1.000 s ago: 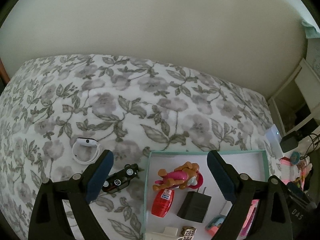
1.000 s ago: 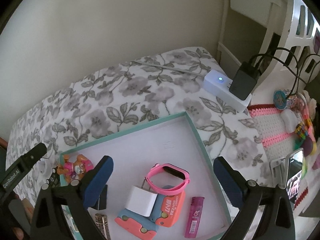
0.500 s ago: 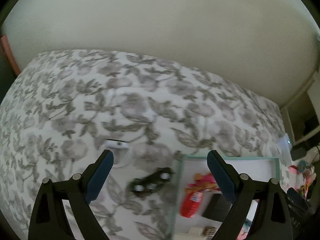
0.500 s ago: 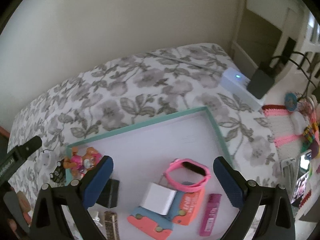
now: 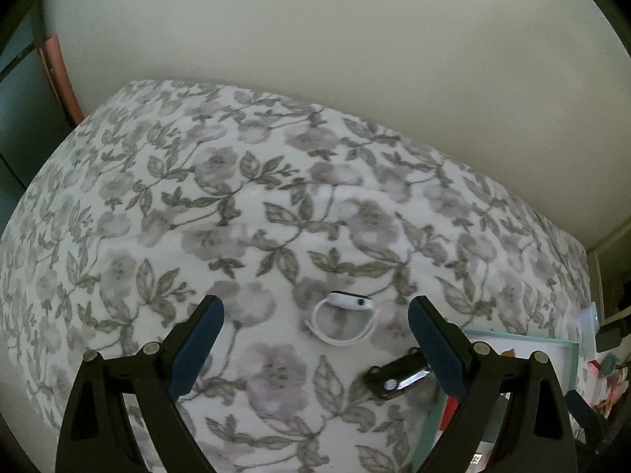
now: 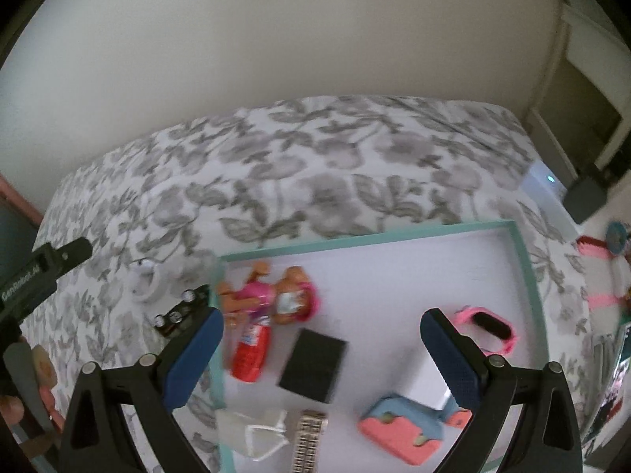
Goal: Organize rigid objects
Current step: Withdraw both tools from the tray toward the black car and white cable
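Note:
A white smartwatch [image 5: 344, 322] lies on the floral bedspread [image 5: 244, 213], just ahead of my open, empty left gripper [image 5: 315, 335]. A black toy car [image 5: 396, 377] lies beside it, against the left edge of the teal-rimmed tray [image 5: 524, 341]. In the right wrist view the tray [image 6: 528, 276] holds a pink and orange toy [image 6: 272, 291], a red bottle [image 6: 252, 351], a black charger [image 6: 313, 364], a pink watch [image 6: 489, 327] and a coral and blue case [image 6: 402, 429]. My right gripper [image 6: 321, 351] is open and empty above the tray. The watch [image 6: 144, 282] and car [image 6: 179, 311] show left of the tray.
A white power strip [image 6: 546, 187] with a black adapter [image 6: 585, 197] sits at the bed's right edge. A white clip-like item [image 6: 256, 433] and a gold piece [image 6: 309, 437] lie in the tray's near part. A wall runs behind the bed. The left gripper's body [image 6: 35, 276] shows at left.
My left gripper has swung left, from over the tray to facing the white watch and black car. My right gripper has also shifted left over the tray.

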Tool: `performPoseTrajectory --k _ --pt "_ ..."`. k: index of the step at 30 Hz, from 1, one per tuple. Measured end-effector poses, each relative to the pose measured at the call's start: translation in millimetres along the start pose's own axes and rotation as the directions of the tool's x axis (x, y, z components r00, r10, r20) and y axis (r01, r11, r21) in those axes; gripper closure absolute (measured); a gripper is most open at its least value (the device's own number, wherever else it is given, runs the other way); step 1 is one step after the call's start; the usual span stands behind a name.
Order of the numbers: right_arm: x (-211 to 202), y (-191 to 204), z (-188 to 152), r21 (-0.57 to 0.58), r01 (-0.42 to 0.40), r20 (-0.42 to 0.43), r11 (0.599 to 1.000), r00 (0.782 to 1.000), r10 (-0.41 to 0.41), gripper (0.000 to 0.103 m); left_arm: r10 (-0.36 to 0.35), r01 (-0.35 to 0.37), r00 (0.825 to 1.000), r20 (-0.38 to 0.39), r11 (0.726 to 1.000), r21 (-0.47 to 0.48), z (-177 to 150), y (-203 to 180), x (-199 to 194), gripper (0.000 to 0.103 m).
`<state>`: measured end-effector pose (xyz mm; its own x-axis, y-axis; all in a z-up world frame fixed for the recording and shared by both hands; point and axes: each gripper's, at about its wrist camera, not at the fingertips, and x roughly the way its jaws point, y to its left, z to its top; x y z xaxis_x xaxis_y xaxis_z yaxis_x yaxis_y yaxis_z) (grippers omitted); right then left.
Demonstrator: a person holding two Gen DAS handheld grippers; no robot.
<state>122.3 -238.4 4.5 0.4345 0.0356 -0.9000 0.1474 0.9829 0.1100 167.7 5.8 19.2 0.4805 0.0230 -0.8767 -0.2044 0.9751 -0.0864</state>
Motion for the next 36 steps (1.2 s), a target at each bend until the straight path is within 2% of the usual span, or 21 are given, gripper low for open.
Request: performPoseTrajectory --k 9,14,20,24,29,32,33,34,36 --pt "24 59 -7 -0.125 -0.042 -0.042 0.991 0.998 0.037 0.001 0.027 -0.029 0.999 -0.024 0.998 -0.047 5 35 16 0.008" --pt "36 79 -11 -0.164 -0.058 -0.045 0.985 0.998 0.051 0.001 0.009 -0.013 0.997 -0.082 0.999 -0.052 2 42 41 0.008" --pt "49 81 -8 -0.132 -0.106 -0.051 0.986 0.994 0.100 0.003 -0.009 0.002 0.991 -0.131 0.998 -0.055 -1 43 62 0.008" --pt "50 80 -4 -0.086 -0.165 -0.038 0.983 0.986 0.162 0.013 -0.009 0.001 0.991 -0.136 0.999 -0.055 -2 44 65 0.008" --pt "45 85 -3 -0.081 -0.205 -0.009 0.975 0.979 0.205 0.026 -0.023 0.013 0.990 -0.139 0.998 -0.066 -1 48 66 0.008" --pt "44 90 -4 -0.102 -0.212 -0.008 0.972 0.977 0.212 0.030 -0.025 0.015 0.991 -0.132 0.997 -0.072 0 51 64 0.008" --pt "43 92 -4 -0.108 -0.215 -0.003 0.971 0.976 0.216 0.034 -0.026 0.017 0.991 -0.130 0.997 -0.074 0 52 64 0.008" --pt "40 92 -3 -0.115 -0.209 0.017 0.971 0.977 0.213 0.040 -0.028 0.018 0.991 -0.129 0.997 -0.075 1 52 63 0.008" --pt "31 90 0 -0.121 -0.189 0.054 0.974 0.979 0.197 0.041 -0.031 0.021 0.991 -0.128 0.997 -0.078 1 53 63 0.008"
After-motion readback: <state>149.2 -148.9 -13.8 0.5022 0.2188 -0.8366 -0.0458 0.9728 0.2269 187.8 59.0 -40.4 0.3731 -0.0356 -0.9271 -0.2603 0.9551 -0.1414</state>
